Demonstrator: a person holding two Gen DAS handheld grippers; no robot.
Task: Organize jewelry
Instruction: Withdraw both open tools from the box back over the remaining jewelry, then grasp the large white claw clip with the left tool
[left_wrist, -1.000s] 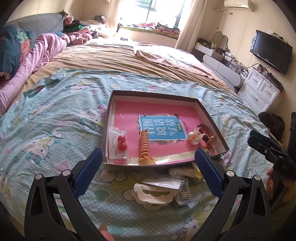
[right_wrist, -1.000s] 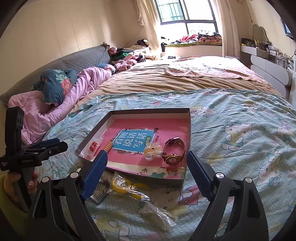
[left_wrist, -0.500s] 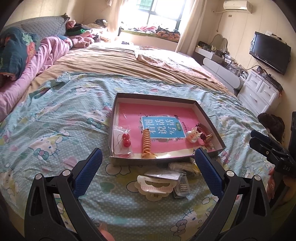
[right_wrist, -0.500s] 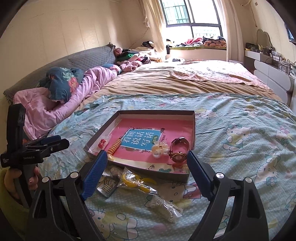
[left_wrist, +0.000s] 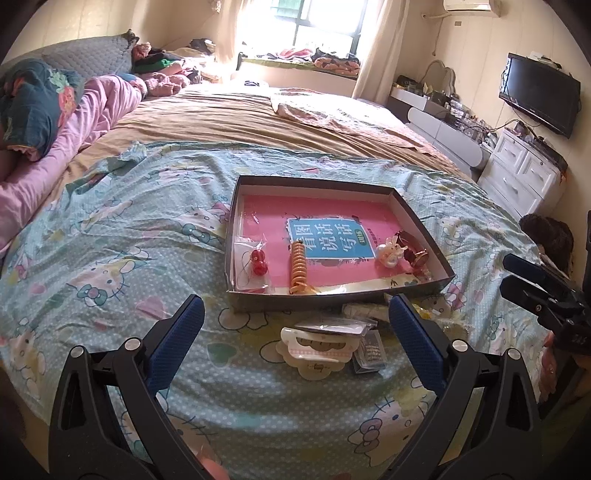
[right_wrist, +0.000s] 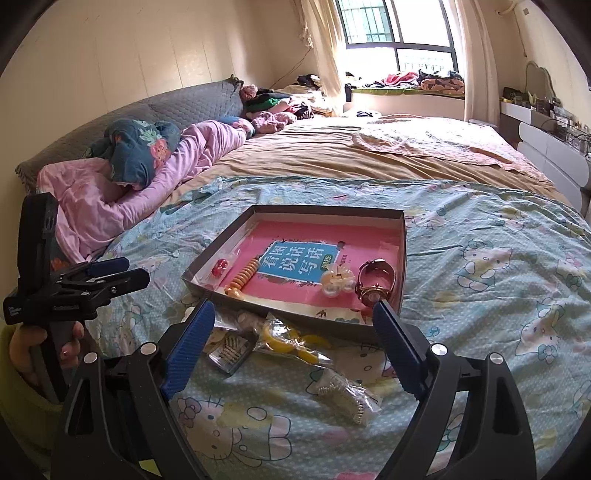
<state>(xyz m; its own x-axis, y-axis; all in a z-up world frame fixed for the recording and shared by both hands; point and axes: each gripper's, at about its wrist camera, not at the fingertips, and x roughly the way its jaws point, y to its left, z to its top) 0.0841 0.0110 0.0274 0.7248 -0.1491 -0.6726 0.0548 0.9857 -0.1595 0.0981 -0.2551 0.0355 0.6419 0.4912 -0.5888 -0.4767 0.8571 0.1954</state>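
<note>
A shallow dark box with a pink book inside lies on the bed. It holds red bead earrings in a bag, an orange beaded bracelet, a pearl hair piece and a watch. In front of the box lie bagged items: a white hair clip, a small silver piece, a yellow bangle and a silver chain. My left gripper and right gripper are open, empty, above these bags.
The Hello Kitty sheet covers the near bed. Pink and blue bedding lies far left. White drawers and a TV stand at right. Each gripper shows in the other's view, the right and the left.
Both grippers have pulled back and risen from the box, so the box looks smaller and more of the bagged items in front shows. Both stay open.
</note>
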